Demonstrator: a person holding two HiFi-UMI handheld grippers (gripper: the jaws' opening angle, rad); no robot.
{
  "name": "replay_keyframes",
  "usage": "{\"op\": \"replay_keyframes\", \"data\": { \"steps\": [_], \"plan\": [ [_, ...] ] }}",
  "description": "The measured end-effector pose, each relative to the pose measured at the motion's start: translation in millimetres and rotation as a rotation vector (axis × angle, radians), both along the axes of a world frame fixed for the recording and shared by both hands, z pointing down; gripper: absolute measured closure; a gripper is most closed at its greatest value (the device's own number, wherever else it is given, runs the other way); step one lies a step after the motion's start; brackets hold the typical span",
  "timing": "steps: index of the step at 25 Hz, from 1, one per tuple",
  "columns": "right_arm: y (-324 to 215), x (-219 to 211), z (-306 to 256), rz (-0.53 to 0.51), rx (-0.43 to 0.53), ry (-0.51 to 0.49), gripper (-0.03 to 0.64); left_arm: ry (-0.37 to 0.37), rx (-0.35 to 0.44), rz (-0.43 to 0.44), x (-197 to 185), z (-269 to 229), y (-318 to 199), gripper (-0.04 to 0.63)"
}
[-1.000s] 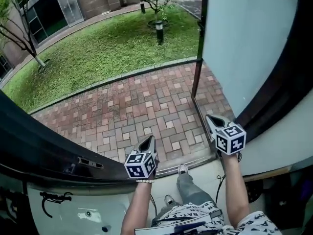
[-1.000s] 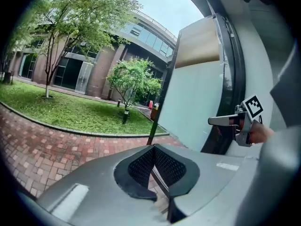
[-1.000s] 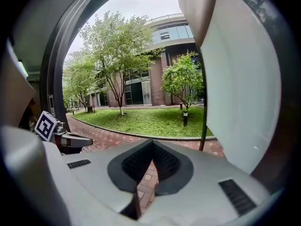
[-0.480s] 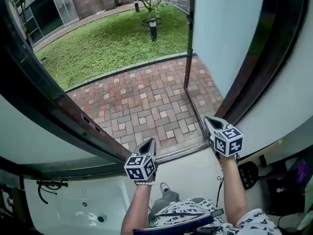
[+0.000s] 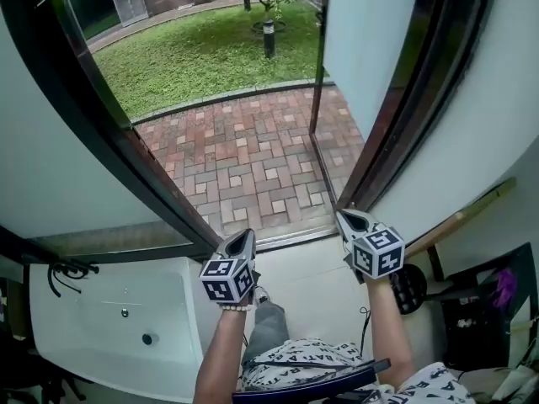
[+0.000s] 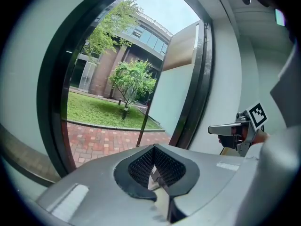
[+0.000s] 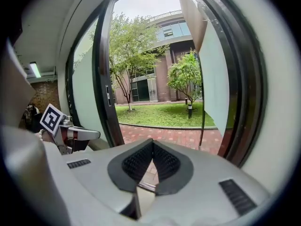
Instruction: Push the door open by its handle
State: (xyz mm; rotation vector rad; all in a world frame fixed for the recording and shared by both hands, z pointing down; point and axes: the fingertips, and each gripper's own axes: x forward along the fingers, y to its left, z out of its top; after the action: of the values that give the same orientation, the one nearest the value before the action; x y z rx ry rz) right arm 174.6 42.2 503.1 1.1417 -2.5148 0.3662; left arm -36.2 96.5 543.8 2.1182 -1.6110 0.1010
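At the threshold [image 5: 290, 237], the door [image 5: 370, 49] stands swung wide outward. The left gripper [image 5: 242, 241] and right gripper [image 5: 348, 220] hang clear, jaws together on nothing. The pushing looks finished.

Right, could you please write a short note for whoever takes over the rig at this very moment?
Left tongs: shut, empty, in the air above the threshold.
Right tongs: shut, empty, close to the foot of the dark door frame; contact unclear.
Door: the door leaf is swung outward, and the brick patio shows through the doorway. What looks like a black handle is at lower left, clear of both tongs.
Done: door open.
Left: seemingly nothing.
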Motion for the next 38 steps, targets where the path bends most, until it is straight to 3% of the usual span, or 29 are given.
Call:
{"op": "replay_keyframes", "data": {
  "steps": [7, 16, 23, 38],
  "plan": [
    [82.8, 39.6, 9.4, -0.026, -0.008, -0.054, 0.620, -0.061, 0.006, -0.026, 52.3, -8.4, 89.3, 0.607],
    [166.2, 66.1, 0.4, -0.083, -0.005, -0.089, 0.620, -0.058, 0.014, -0.031, 101.4, -16.1, 169.7, 0.607],
    [202.8, 67.2, 3.3, -0.081, 0.011, -0.091, 0.618, -0.055, 0.040, -0.020, 109.1, -29.0, 185.1, 0.607],
    [221.7, 42.4, 8.2, -0.116, 0.029, -0.065, 0.618, -0.034, 0.086, -0.007, 100.3, -37.3, 190.7, 0.607]
  ]
}}
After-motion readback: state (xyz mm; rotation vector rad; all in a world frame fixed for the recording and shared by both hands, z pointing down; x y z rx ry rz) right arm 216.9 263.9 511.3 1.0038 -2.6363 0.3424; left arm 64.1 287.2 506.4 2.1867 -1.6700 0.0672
